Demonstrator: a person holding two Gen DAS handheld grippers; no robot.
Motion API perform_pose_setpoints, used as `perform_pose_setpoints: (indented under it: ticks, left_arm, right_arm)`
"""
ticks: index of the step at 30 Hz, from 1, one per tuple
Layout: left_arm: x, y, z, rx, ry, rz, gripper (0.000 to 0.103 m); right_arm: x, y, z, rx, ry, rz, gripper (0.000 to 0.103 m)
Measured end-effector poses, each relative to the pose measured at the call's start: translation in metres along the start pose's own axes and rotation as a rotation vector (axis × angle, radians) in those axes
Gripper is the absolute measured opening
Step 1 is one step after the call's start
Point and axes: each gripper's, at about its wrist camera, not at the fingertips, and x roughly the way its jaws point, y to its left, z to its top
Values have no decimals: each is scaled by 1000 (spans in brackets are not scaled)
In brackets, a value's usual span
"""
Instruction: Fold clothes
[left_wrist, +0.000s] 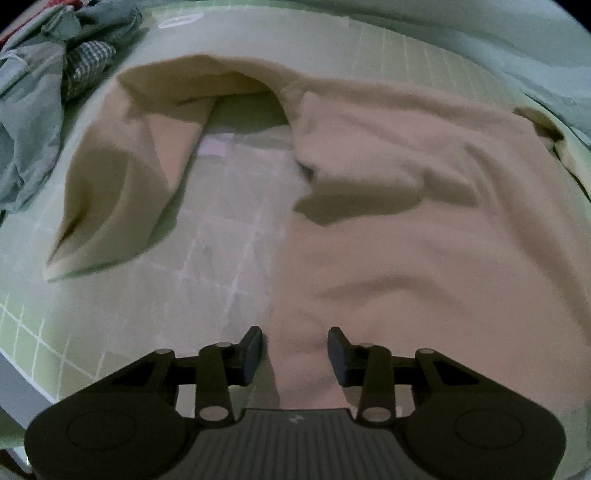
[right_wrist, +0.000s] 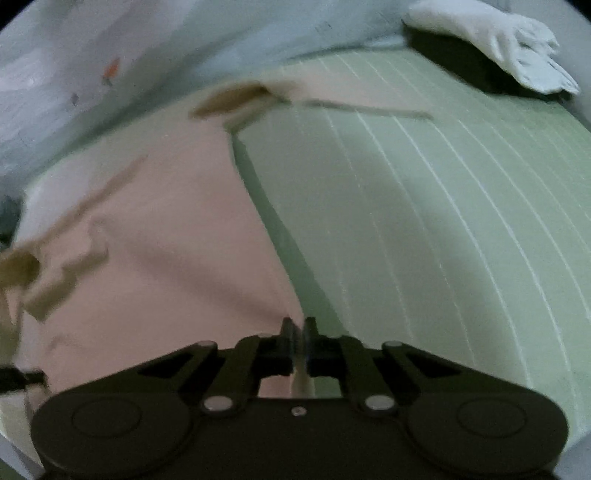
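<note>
A beige garment (left_wrist: 399, 221) lies spread on the green gridded mat (left_wrist: 221, 229), one long part (left_wrist: 122, 177) folded over at the left. My left gripper (left_wrist: 294, 354) is open, its fingers on either side of the garment's near edge. In the right wrist view the same beige garment (right_wrist: 166, 251) covers the left half of the mat (right_wrist: 424, 221). My right gripper (right_wrist: 299, 332) is shut on the garment's near corner, a thin strip of cloth pinched between the pads.
A pile of grey-blue and checked clothes (left_wrist: 55, 74) sits at the far left of the mat. A pale cloth (left_wrist: 498, 44) lies along the far right. A white gloved hand (right_wrist: 517, 48) rests on a dark object at the far right corner.
</note>
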Motion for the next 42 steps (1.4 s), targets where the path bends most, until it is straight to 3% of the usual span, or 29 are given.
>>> perform_pose_setpoints:
  ticks: [4, 7, 9, 13, 15, 30, 38, 40, 42]
  left_arm:
    - [-2, 3, -3, -25, 6, -11, 40]
    - [-4, 4, 2, -63, 5, -42, 40]
    - [-8, 5, 8, -81, -10, -61, 40]
    - [-21, 1, 22, -46, -75, -63, 41]
    - [-28, 0, 29, -36, -111, -66, 42]
    - [-10, -3, 130, -65, -237, -18, 48]
    - [41, -33, 203, 101, -239, 22, 53]
    - [54, -38, 213, 136, -217, 9, 56]
    - [63, -42, 219, 168, -201, -6, 62]
  right_arm:
    - [2, -2, 0, -1, 16, -13, 8]
    - [0, 5, 6, -26, -16, -32, 20]
    - [-3, 5, 11, -19, -50, -31, 38]
    - [-2, 3, 31, -7, -95, -60, 44]
    - [3, 2, 41, 9, -114, -66, 59]
    - [63, 20, 122, -83, -141, -127, 67]
    - [107, 16, 170, -170, -121, -258, 70]
    - [117, 9, 181, -175, -119, -272, 71]
    - [124, 1, 192, -172, -124, -257, 78]
